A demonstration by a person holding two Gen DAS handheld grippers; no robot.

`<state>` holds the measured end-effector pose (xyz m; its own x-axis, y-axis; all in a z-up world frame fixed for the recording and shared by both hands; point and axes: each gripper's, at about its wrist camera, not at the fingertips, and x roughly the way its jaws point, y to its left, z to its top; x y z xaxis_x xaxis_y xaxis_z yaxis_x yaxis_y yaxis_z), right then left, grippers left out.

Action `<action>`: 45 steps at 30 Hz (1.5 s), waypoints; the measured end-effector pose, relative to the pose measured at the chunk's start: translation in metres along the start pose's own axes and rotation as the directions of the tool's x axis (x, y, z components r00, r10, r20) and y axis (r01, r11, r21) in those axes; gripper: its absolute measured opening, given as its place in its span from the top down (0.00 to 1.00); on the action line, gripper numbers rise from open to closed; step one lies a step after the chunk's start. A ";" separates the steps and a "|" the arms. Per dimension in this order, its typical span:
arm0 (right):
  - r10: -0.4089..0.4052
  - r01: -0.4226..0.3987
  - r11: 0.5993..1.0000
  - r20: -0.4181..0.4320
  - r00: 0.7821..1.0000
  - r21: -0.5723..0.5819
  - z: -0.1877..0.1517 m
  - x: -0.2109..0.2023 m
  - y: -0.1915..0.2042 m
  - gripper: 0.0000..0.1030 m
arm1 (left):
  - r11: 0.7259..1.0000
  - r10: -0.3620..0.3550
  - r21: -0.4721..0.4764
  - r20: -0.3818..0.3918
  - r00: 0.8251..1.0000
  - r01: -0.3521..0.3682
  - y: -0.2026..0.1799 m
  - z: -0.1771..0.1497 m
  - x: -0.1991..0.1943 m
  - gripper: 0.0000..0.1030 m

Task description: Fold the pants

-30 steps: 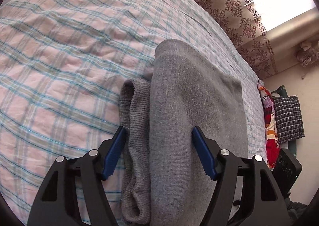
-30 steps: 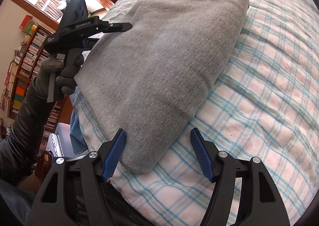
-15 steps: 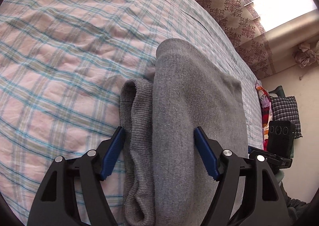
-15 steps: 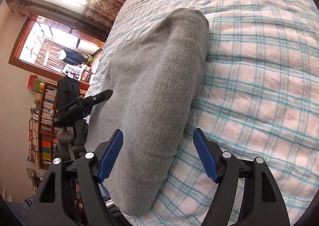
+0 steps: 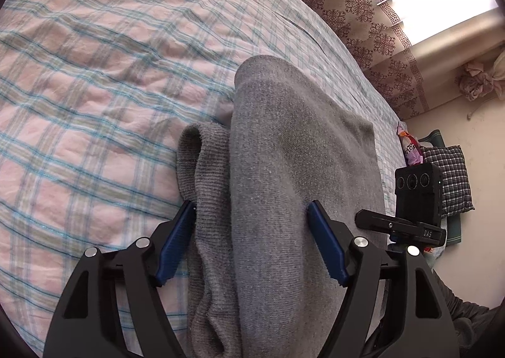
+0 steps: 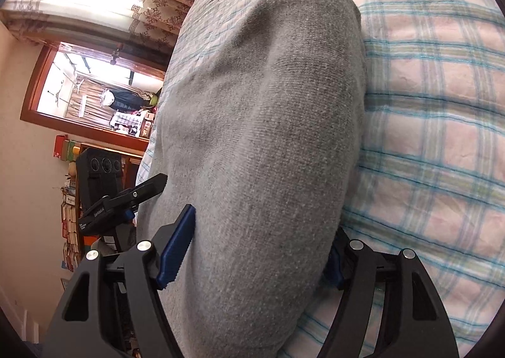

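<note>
Grey knit pants point(image 5: 284, 168) lie folded in a thick stack on a plaid bed. In the left wrist view my left gripper point(image 5: 252, 209) is open, its blue pads on either side of the near end of the stack, with a ribbed cuff point(image 5: 202, 162) sticking out on the left. In the right wrist view the pants point(image 6: 268, 137) fill the middle. My right gripper point(image 6: 262, 231) is open around their near end; its right pad is mostly hidden under the cloth. Each gripper shows in the other's view, the right gripper point(image 5: 407, 222) and the left gripper point(image 6: 126, 197).
The bed's pink and blue plaid cover point(image 5: 94, 89) spreads to the left and far side. A patterned curtain point(image 5: 363, 10) hangs behind the bed. A checked cushion point(image 5: 451, 181) lies past the bed's edge. A bookshelf point(image 6: 71, 216) and window point(image 6: 94, 92) stand beyond the edge.
My right gripper has swung round and slid onto the end of the pants, so cloth now lies between its pads. The left gripper has edged slightly forward. The right gripper has come into the left view.
</note>
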<state>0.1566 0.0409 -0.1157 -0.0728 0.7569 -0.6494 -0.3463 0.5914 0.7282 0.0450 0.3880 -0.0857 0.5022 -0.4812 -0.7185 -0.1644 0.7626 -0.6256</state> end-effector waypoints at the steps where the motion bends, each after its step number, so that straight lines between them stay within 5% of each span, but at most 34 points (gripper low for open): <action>1: 0.001 -0.001 1.000 -0.001 1.000 0.001 0.003 0.002 0.001 0.42 | 1.000 -0.005 -0.001 0.000 1.000 0.005 -0.001 0.000 0.000 0.36; 9: -0.028 0.031 0.996 0.034 0.999 -0.086 0.003 -0.015 0.022 0.64 | 1.000 0.007 -0.024 0.026 1.000 -0.006 -0.010 -0.008 -0.004 0.52; 22: -0.017 0.047 0.981 0.159 0.987 -0.187 0.006 -0.102 0.045 0.67 | 0.999 -0.016 0.052 0.046 0.999 0.013 -0.072 -0.002 -0.014 0.63; 35: -0.101 0.153 0.978 0.317 0.943 -0.144 0.036 -0.216 -0.010 0.67 | 0.986 -0.081 0.147 -0.017 0.997 0.082 -0.176 0.040 0.063 0.64; 45: -0.148 0.188 0.979 0.356 0.923 -0.081 0.089 -0.242 -0.059 0.67 | 0.985 -0.081 0.148 -0.065 0.995 0.090 -0.221 0.088 0.129 0.64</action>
<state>0.2780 -0.1524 0.0177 0.3170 0.7100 -0.6288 -0.4283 0.6987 0.5730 0.2202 0.1951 -0.0129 0.4578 -0.5684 -0.6836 0.0089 0.7718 -0.6358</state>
